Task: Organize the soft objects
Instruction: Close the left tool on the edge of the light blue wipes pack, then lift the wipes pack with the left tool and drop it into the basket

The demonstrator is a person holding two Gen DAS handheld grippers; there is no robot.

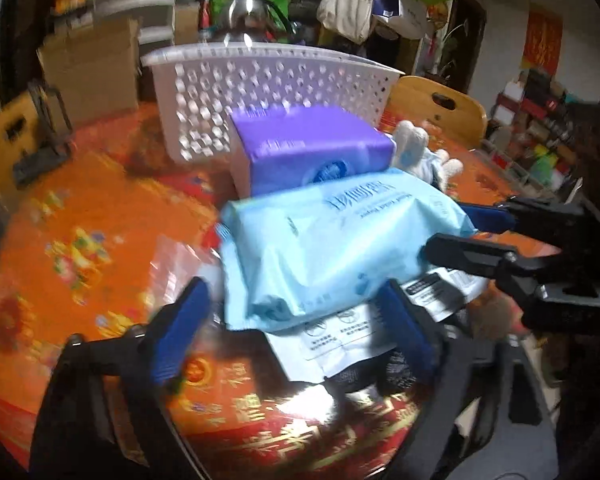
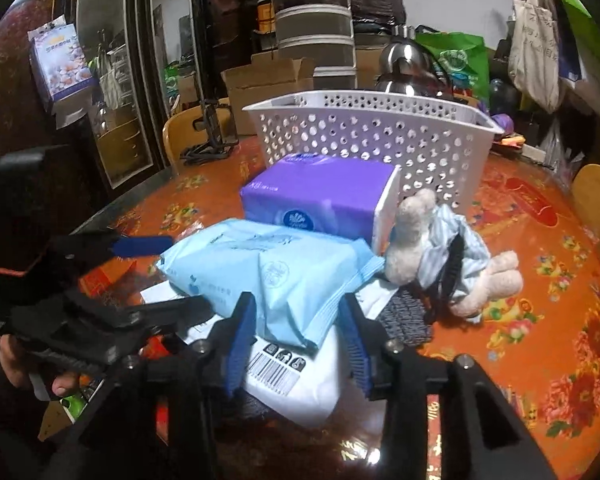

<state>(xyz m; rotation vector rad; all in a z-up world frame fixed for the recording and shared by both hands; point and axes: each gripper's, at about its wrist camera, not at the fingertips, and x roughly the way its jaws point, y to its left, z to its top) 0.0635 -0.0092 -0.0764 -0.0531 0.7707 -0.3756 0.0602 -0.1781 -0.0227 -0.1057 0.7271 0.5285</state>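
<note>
Both grippers stand released around the light blue wipes pack (image 1: 332,252), which lies on a white packet (image 2: 320,376): the left gripper (image 1: 296,328) spread wide at one end, the right gripper (image 2: 298,328) narrower astride the other, pads not pressing. Behind the pack sits the purple tissue pack (image 2: 320,196), then the white basket (image 2: 380,136). The plush toy (image 2: 432,248) lies beside the pack on the orange tablecloth (image 2: 540,300).

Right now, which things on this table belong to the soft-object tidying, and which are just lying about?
Job:
light blue pack
purple tissue pack
plush toy
white pouch
white basket
left gripper
right gripper

Lying about:
steel kettle
cardboard box
hanging tote bags
wooden chairs
</note>
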